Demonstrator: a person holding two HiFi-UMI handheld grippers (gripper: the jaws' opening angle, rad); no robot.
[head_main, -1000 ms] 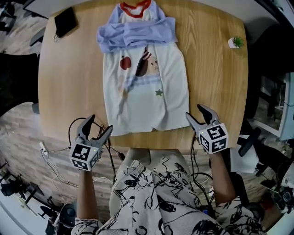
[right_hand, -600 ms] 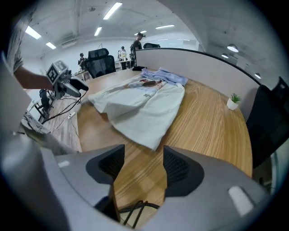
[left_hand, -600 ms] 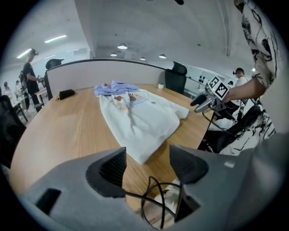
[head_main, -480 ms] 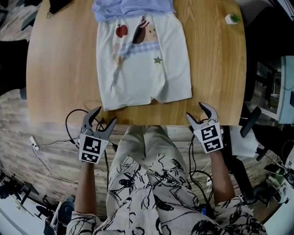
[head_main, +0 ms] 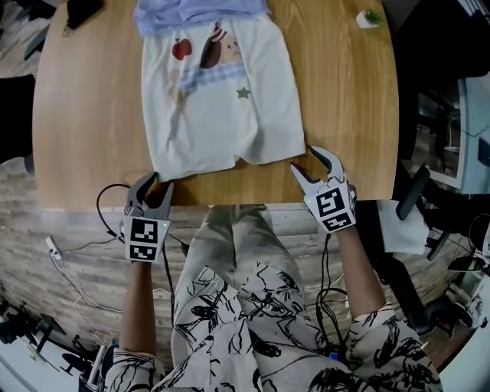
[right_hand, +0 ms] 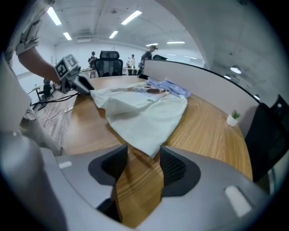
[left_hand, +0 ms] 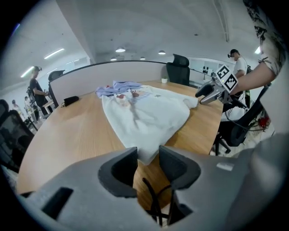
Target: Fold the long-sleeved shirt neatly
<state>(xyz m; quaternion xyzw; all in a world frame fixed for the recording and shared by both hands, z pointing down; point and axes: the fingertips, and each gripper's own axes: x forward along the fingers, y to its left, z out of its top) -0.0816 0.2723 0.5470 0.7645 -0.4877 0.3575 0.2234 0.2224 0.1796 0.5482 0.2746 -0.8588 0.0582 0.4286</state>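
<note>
A white long-sleeved shirt [head_main: 222, 115] with a cartoon print lies flat on the wooden table [head_main: 84, 138], its blue sleeves [head_main: 199, 9] folded across the chest at the far end. My left gripper [head_main: 157, 186] is at the hem's near-left corner. In the left gripper view that corner [left_hand: 145, 155] pokes between the jaws, which are closing and stand narrowly apart. My right gripper [head_main: 305, 161] is at the hem's near-right corner. Its jaws are closing slightly, and the corner [right_hand: 151, 151] lies loose in the gap over bare wood.
A small potted plant [head_main: 370, 17] stands at the far right of the table and a black object [head_main: 80, 9] at the far left. Cables [head_main: 84, 260] trail on the floor by the near table edge. An office chair [head_main: 413, 199] stands to the right.
Both grippers moved forward and down from beside the person's lap to the shirt's two near hem corners. The left jaws narrowed markedly.
</note>
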